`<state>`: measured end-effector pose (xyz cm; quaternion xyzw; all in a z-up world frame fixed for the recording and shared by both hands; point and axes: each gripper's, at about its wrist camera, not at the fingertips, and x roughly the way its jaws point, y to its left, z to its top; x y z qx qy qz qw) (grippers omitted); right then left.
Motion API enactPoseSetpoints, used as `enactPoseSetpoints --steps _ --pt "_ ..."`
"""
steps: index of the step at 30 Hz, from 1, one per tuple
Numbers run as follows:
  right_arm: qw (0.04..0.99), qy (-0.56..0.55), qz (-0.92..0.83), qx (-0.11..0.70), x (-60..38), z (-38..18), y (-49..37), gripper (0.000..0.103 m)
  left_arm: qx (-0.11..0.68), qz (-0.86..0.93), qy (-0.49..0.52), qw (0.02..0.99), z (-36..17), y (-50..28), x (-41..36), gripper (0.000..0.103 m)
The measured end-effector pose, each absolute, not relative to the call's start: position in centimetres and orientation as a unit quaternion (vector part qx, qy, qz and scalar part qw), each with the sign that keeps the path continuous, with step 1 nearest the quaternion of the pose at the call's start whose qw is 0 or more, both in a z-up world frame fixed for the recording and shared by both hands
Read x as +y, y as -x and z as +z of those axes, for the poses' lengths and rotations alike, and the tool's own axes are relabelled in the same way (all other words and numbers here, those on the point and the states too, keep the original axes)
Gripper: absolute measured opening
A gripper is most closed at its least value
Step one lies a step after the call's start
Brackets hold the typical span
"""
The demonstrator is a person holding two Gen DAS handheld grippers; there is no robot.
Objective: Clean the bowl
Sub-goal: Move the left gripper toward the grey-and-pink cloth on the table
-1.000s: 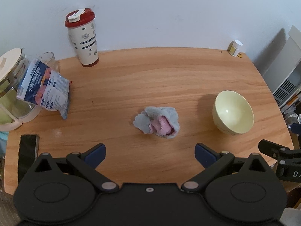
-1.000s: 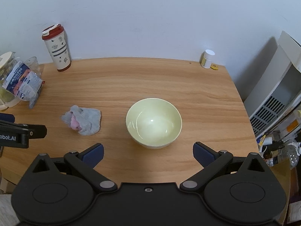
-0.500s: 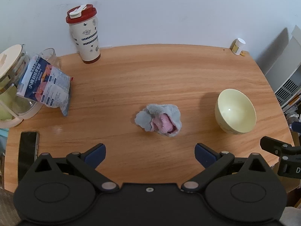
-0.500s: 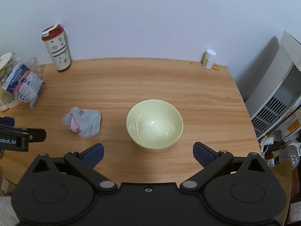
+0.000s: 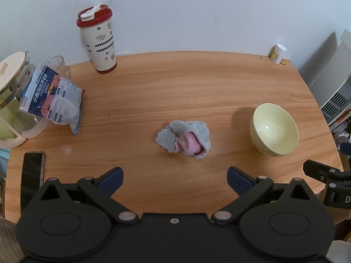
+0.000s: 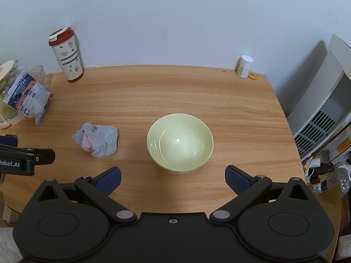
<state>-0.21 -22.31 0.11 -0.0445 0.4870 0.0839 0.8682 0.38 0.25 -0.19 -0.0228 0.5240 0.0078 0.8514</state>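
both hand-held grippers, left (image 5: 174,180) and right (image 6: 172,179), hover side by side, jaws spread wide.

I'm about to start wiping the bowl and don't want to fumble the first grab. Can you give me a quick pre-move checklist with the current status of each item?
1. Left gripper open, nothing held: ok.
2. Right gripper open, nothing held: ok.
3. Cloth lies bunched on the table, straight ahead of the left gripper, with nothing in the way: ok.
4. Bowl upright, centred ahead of the right gripper: ok.
5. Space between cloth and bowl free of other things: ok.
6. Dirt inside the bowl: cannot tell; only a glossy highlight shows.
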Motion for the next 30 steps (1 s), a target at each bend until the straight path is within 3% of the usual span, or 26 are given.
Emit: enactPoseSetpoints --steps 30 --pt "0.872 0.058 0.089 0.478 -22.02 0.42 0.19 0.102 0.52 0.015 0.024 0.854 0.42 -0.72 0.56 0.102"
